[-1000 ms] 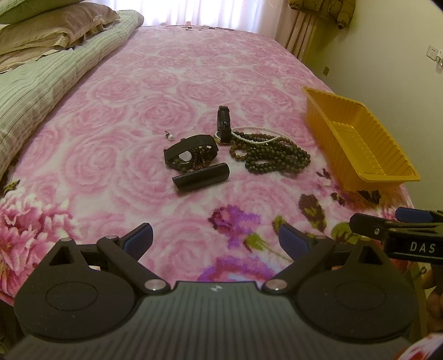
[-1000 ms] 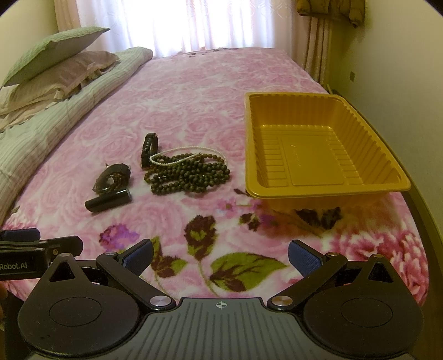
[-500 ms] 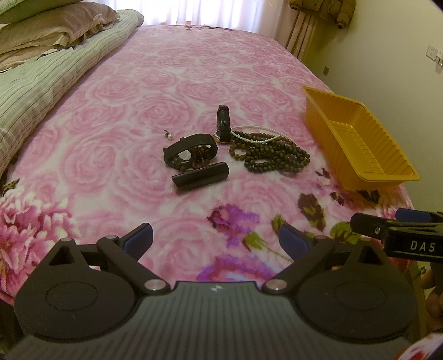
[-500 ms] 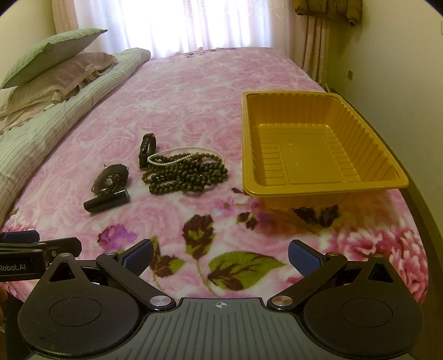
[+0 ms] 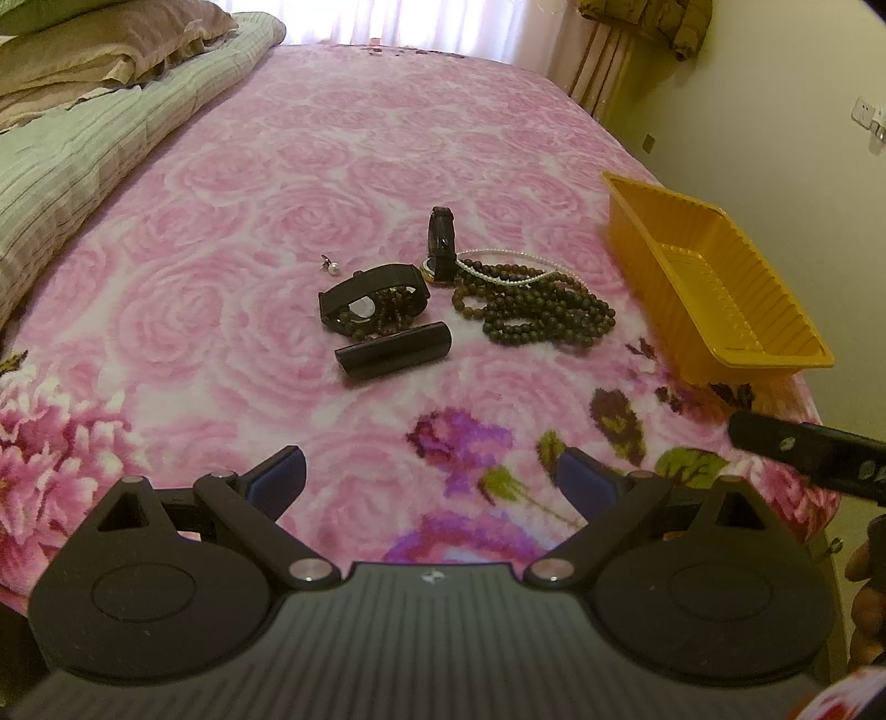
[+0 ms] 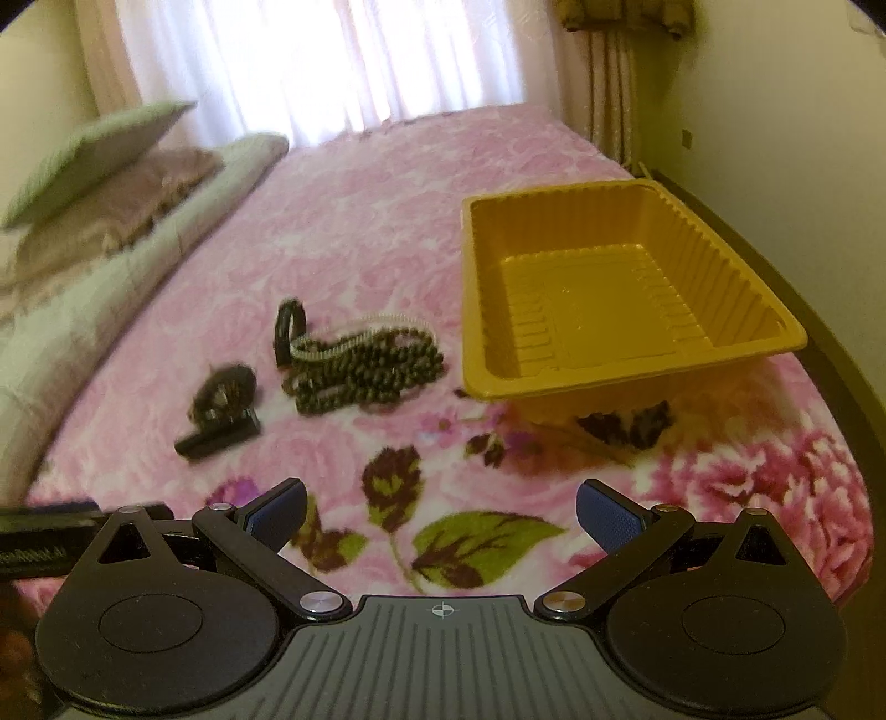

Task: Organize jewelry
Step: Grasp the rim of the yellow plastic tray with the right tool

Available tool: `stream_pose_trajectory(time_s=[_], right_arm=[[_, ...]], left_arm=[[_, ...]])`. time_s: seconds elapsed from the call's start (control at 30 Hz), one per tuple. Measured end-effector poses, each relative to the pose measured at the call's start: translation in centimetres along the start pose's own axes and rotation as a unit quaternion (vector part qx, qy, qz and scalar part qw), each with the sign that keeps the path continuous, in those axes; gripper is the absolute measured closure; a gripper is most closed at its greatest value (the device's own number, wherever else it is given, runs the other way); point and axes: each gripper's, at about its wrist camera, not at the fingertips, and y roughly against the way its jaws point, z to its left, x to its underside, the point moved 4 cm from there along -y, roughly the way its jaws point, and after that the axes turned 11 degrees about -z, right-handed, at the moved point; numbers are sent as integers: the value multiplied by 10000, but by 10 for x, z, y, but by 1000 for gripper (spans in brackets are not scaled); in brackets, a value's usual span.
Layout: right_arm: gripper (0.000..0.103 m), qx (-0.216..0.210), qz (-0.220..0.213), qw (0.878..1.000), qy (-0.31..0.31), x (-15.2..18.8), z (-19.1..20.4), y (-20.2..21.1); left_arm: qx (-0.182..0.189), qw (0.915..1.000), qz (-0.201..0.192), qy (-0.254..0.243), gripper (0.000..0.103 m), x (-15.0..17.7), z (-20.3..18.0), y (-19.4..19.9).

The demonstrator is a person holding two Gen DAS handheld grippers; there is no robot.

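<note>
Jewelry lies in a cluster on the pink rose blanket: a dark bead necklace (image 5: 534, 310) (image 6: 368, 368) with a thin pearl strand (image 5: 506, 265) over it, a black bangle (image 5: 443, 241) (image 6: 289, 328) standing on edge, a black band around a beaded bracelet (image 5: 374, 302) (image 6: 224, 390), a black tube (image 5: 394, 350) (image 6: 217, 437) and a small pearl earring (image 5: 331, 267). An empty yellow tray (image 5: 720, 288) (image 6: 637, 365) sits to their right. My left gripper (image 5: 432, 479) and right gripper (image 6: 443, 512) are both open, empty, hovering near the bed's foot, short of the jewelry.
Pillows (image 5: 94, 41) and a folded green striped quilt (image 5: 83, 144) line the bed's left side. Curtains (image 6: 332, 55) hang at the far end, and a wall (image 5: 775, 111) runs along the right. The other gripper's side (image 5: 814, 448) pokes in at the right of the left wrist view.
The right gripper has risen and tilted, so its view is now motion-blurred and the tray looks closer. The left gripper has barely moved. No jewelry has shifted.
</note>
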Motion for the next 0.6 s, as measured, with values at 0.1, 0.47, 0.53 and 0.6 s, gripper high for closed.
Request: stream_pose_trajectory(time_s=[0.1,0.47,0.53,0.6], right_arm=[[0,-64,-265,9995,-183,-9,-11,8],[0,662,-1300,9871,-653,-62,-108,20],[1,805,-1389,9843,-733,-70,-132,13],[1,959,-1309,9836,-782,-74,-154,1]], left_arm=[[39,9998,-19,169,6,-3,5,-2],[377,9959,-121,809,6,-14,21,-13],[358,9958,-164,830,6,-14,22,-16],[289,9963,-191,787,6,-13,21,-19]])
